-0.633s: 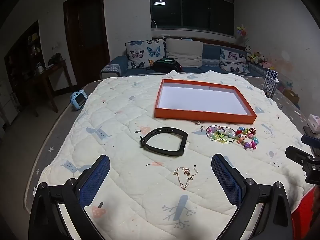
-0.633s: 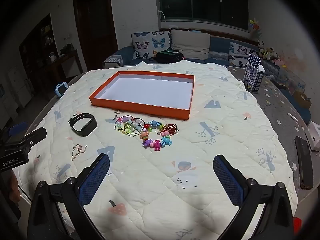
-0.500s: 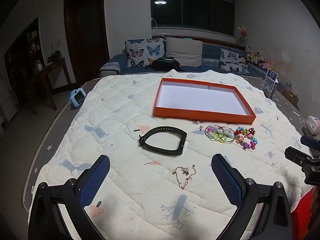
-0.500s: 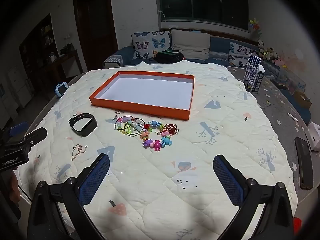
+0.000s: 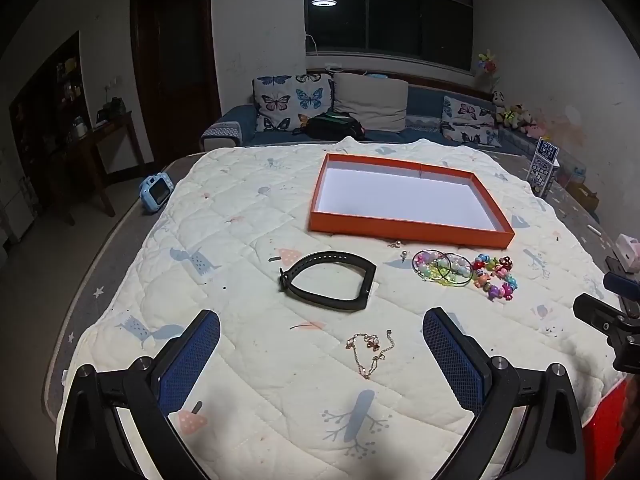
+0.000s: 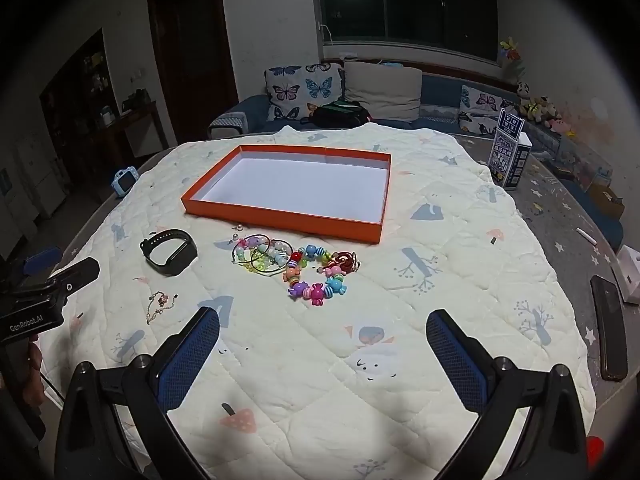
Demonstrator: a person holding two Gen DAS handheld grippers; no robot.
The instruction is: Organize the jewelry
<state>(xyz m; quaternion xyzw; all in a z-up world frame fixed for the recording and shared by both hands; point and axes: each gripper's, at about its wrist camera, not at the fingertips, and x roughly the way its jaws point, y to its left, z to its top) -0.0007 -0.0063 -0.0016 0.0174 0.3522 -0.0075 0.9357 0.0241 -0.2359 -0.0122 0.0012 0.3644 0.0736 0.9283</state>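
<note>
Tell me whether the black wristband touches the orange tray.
Apart. In the left wrist view a strip of bare quilt lies between the black wristband and the orange tray; the right wrist view shows the same gap.

left gripper [image 5: 320, 364] body: cut off by bottom edge, left wrist view
right gripper [image 6: 322, 364] body: cut off by bottom edge, right wrist view
small pins [image 5: 400, 249] below orange tray [image 5: 408, 232]: too small to tell
red object [image 5: 604, 440]: lower right, cut by frame edge
shelf contents [image 5: 68, 80]: upper left, too dark
</note>
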